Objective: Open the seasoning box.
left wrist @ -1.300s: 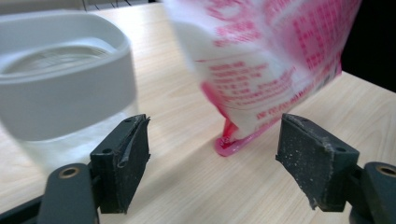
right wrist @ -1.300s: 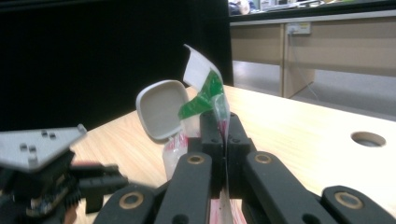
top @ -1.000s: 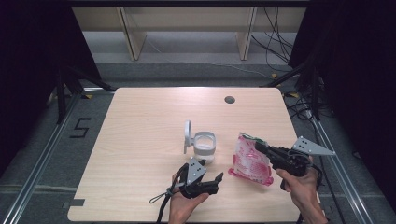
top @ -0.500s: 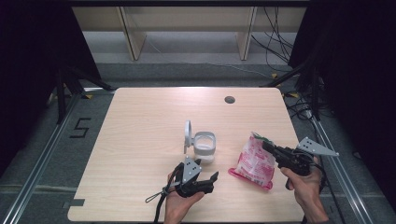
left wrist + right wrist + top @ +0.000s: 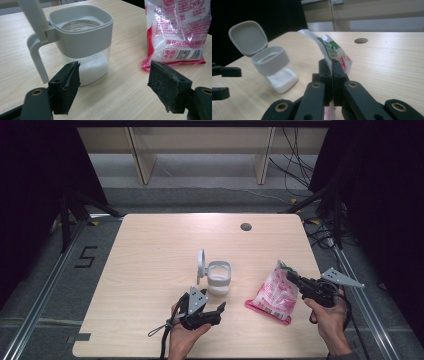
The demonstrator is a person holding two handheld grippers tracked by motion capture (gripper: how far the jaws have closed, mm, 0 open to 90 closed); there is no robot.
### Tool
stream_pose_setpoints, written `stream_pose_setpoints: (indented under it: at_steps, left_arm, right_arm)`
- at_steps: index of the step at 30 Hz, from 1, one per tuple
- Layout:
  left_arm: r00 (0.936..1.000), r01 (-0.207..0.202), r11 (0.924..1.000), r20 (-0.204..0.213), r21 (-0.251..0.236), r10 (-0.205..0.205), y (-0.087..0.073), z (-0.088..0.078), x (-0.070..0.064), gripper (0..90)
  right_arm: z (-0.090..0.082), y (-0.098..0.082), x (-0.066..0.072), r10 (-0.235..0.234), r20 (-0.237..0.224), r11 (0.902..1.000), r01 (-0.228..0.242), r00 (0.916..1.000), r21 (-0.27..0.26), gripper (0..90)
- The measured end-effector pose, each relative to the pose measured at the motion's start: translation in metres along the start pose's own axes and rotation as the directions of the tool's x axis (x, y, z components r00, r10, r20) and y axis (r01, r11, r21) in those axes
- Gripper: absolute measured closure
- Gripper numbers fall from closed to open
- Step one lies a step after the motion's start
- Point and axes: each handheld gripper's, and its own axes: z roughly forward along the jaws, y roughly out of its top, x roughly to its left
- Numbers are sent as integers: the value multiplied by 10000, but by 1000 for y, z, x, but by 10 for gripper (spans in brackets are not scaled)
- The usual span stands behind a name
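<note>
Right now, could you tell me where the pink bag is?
In the high view, the bag sits at the table's right, beside the jar.

Setting: a lab recording bay. One pale wooden bench (image 5: 165, 245) on grey floor with metal rails (image 5: 35, 305), black curtains (image 5: 35, 165) at both sides. Loose cables (image 5: 300, 150) and a floor mark "5" (image 5: 86, 256).

open left claw (image 5: 113, 86) faces grey lidded jar (image 5: 81, 42), pink bag (image 5: 178, 32) just beside.
</note>
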Motion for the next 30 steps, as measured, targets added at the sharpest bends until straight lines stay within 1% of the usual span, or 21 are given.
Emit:
stream_pose_setpoints:
  at_steps: [4,5,8,9,10,11,12,14,15,16,17,18,20,21,23,24,25,27,28,29,30]
  left_arm:
    - [10000,-16,10000,-70,38,16,1,-2,5,246]
    - [9998,-70,9999,-171,109,72,1,-4,6,246]
    - [9998,-96,9998,-200,157,99,2,-6,10,245]
    - [9998,-5,9999,-199,119,7,1,-5,11,245]
    - [9995,-10,9999,-300,173,15,1,-6,13,245]
    - [9992,-52,9997,-388,250,62,2,-7,14,245]
    - [9988,-84,9994,-478,347,101,2,-8,17,245]
    - [9987,-135,9993,-484,351,151,3,-8,18,245]
    - [9981,-131,9989,-589,448,157,3,-9,19,245]
    - [9981,-98,9990,-604,430,123,4,-9,20,244]
    - [9979,-98,9990,-629,439,126,4,-10,22,244]
    - [9981,-120,9986,-599,523,152,5,-12,25,244]
    - [9977,-44,9985,-678,541,81,6,-13,26,244]
    - [9977,-24,9984,-680,561,62,7,-13,28,244]
    - [9966,-23,9982,-817,599,72,8,-15,31,247]
    - [9959,-34,9980,-895,637,91,9,-16,32,248]
    - [9954,-31,9967,-952,807,109,11,-15,35,247]
    - [9957,34,9961,-925,877,47,13,-15,37,248]
    - [9957,34,9961,-925,877,47,13,-15,37,248]
    - [9957,-120,9950,-906,989,211,14,-16,39,250]
    - [9956,39,9949,-932,1003,55,15,-16,40,250]
  right_arm:
    - [0,0,1,132,115,9998,-134,9998,116,897]
    - [1,0,-1,-223,241,9997,220,9995,87,896]
    - [2,0,-4,-227,197,9996,223,9995,178,896]
    - [3,-1,-5,-146,163,9999,145,9998,8,896]
    - [3,-1,-6,-217,328,9997,214,9992,100,896]
    - [4,-2,-7,-137,387,9999,133,9992,107,895]
    - [4,-2,-6,158,476,9998,-165,9987,142,895]
    - [4,-2,-6,181,503,9994,-196,9986,290,895]
    - [4,-2,-7,36,584,9997,-49,9983,225,894]
    - [5,-2,-6,376,609,9987,-396,9974,318,892]
    - [5,-2,-6,376,609,9987,-396,9974,318,892]
    - [6,-3,-10,79,684,9996,-98,9976,274,890]
    - [6,-2,-13,-18,618,9994,-3,9981,344,889]
    - [7,-3,-12,145,856,9992,-176,9962,352,889]
    - [8,-7,-18,128,998,9994,-159,9949,302,886]
    - [9,-8,-20,231,893,9992,-260,9957,309,884]
    - [8,-9,-19,705,1127,9964,-753,9911,396,883]
    - [7,-11,-22,873,1119,9949,-924,9899,415,880]
    - [7,-11,-22,873,1119,9949,-924,9899,415,880]
    - [9,-12,-25,670,1048,9975,-689,9922,147,874]
    - [9,-12,-25,670,1048,9975,-689,9922,147,874]
